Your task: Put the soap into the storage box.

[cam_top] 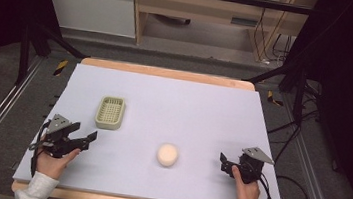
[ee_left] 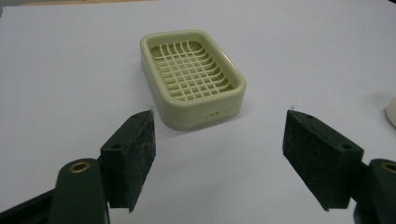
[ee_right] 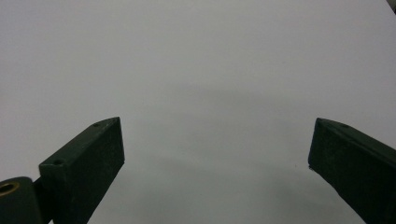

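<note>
I aim my left gripper, jaws wide and empty, at the dish to grab it; right gripper waits wide beside the soap.

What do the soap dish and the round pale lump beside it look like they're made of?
Soap dish: probably moulded plastic, pale green, smooth with a slight sheen, with a one-piece grid insert inside a rounded rim. Round lump: likely a bar of soap, cream, matte, with soft edges; too small to tell for sure.

Glossy plastic soap dish (gridded insert) on matt, smooth table sheet.
</note>
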The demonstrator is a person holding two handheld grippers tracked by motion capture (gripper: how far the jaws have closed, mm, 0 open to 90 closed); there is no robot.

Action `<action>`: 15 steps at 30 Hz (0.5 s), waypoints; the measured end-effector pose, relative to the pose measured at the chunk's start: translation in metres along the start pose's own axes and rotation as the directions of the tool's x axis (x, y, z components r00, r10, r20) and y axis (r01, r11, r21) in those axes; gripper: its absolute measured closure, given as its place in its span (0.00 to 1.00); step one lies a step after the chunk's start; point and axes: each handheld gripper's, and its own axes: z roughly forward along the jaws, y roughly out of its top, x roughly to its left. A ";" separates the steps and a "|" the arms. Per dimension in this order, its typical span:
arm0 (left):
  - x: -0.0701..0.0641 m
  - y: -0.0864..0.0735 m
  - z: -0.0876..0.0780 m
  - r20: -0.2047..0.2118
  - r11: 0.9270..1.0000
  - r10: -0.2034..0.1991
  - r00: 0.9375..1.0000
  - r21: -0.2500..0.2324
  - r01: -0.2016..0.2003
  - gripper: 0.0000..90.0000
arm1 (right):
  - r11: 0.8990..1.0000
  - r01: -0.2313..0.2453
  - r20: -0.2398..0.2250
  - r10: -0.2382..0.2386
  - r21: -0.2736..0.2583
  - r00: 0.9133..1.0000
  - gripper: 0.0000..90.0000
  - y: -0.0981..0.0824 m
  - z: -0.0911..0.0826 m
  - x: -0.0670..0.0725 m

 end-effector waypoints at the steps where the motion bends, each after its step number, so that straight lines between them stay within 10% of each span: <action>1: -0.001 0.000 0.000 0.003 1.000 0.003 1.000 0.000 -0.003 0.28 | 1.000 -0.001 0.000 0.001 0.001 1.000 0.04 0.000 0.000 0.000; 15: -0.012 0.004 0.004 0.029 1.000 0.029 0.999 -0.001 -0.029 0.27 | 1.000 0.011 0.004 -0.011 0.018 1.000 0.04 0.001 0.002 0.002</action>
